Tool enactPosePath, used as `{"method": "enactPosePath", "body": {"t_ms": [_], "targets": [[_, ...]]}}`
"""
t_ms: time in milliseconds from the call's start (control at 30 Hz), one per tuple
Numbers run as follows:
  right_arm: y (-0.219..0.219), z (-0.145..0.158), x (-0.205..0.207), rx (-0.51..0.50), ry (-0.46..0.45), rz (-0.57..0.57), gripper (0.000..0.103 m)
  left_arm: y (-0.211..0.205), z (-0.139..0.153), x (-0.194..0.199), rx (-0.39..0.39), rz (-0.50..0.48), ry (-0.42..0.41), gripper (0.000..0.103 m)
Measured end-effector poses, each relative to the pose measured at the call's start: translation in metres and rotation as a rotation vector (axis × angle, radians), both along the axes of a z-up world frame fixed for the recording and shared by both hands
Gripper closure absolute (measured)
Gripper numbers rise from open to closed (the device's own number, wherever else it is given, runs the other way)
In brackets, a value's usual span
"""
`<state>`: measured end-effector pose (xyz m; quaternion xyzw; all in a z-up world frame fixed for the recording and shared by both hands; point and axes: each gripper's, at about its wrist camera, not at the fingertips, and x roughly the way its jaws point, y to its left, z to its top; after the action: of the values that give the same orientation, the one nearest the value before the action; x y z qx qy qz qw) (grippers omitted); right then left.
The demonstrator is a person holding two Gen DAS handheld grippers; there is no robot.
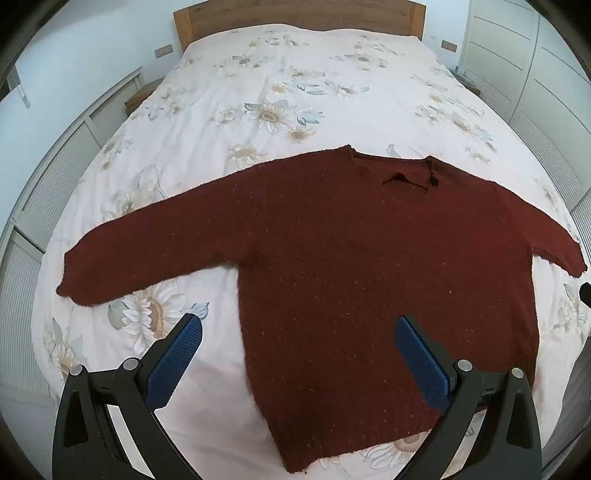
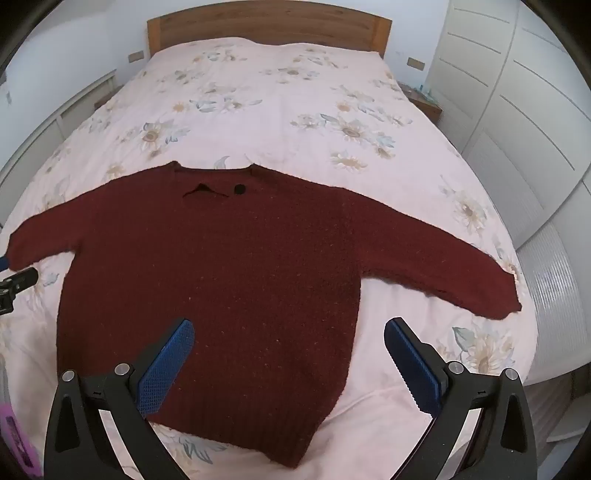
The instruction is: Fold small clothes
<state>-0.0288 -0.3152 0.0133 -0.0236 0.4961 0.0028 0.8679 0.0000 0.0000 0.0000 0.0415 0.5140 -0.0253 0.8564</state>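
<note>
A red sweater (image 1: 351, 258) lies flat on the flowery bed (image 1: 295, 92), sleeves spread out. The left gripper (image 1: 297, 332) and the right gripper (image 2: 288, 334) hang above its near end, both wide apart and holding nothing.

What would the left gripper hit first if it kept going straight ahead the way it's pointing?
Probably the dark red sweater: the open left gripper aims at its lower body, near its left side edge, though depth is unclear.

A wide bed (image 1: 295, 92) fills the room, spread with a pale bedspread (image 2: 280, 110) printed in sunflowers (cream and grey-blue). A wooden headboard (image 2: 269, 27) stands against a white wall (image 1: 110, 40). White wardrobe doors (image 2: 517, 103) line the right side, a small wooden bedside table (image 2: 424, 101) beside them. Light is soft and even.
</note>
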Motion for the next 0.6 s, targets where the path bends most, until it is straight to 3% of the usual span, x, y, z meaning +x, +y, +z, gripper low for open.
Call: {"method": "enactPosePath", "body": {"t_ms": [600], "targets": [[-0.0020,0.0032,0.0014,0.003,0.006,-0.010,0.000,-0.0025,-0.0040,0.0012,0.002,-0.009,0.024,0.001]]}}
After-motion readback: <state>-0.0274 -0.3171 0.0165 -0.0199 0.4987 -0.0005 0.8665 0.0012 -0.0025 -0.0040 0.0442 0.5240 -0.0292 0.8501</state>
